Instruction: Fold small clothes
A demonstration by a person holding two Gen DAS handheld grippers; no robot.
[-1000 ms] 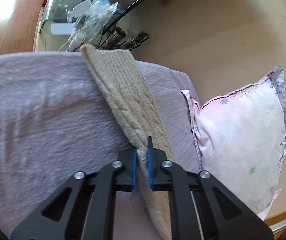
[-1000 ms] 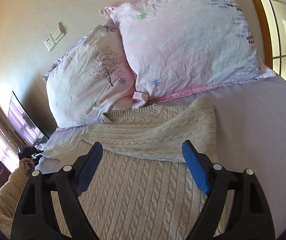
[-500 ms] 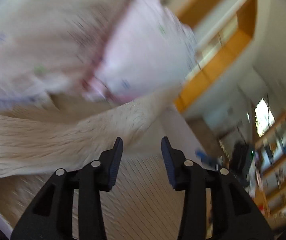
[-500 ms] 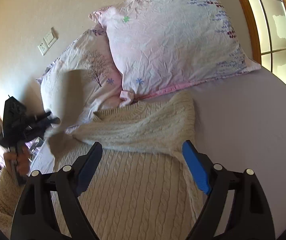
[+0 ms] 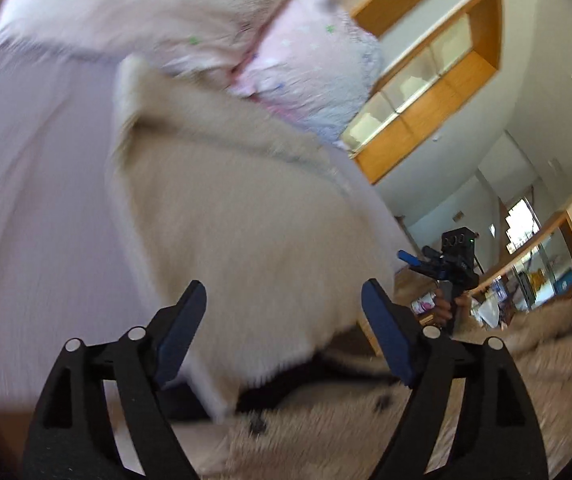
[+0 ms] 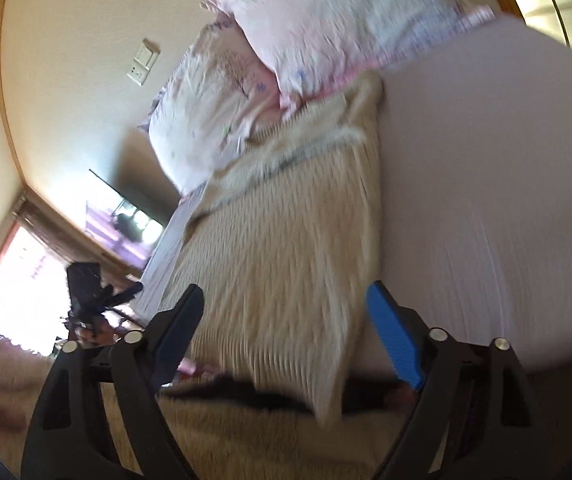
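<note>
Lying flat on the lavender bed sheet (image 6: pixel 486 168): one cream cable-knit sweater (image 6: pixel 286 240), sleeves folded across the chest, neckline toward the pillows, hem hanging a little past the near edge of the bed

Left tool (image 5: pixel 281 328): fingers spread wide, blue pads bare, nothing pinched; held above the sweater (image 5: pixel 245 216) near its hem; view blurred. Also seen from the right wrist camera at far left (image 6: pixel 97 300), held in a hand beside the bed

Right tool (image 6: pixel 286 332): fingers spread wide, nothing between them; held over the sweater's hem. Also seen from the left wrist camera at right (image 5: pixel 446 268), gripped by a hand

Pillows: two, pale pink with small floral print (image 6: pixel 326 12), propped at the head of the bed, just beyond the sweater's collar

Wall: beige, with a switch plate (image 6: pixel 143 60); wood-framed window (image 5: pixel 426 92) at right

Person: fuzzy beige garment (image 5: pixel 486 400) in the foreground
</note>
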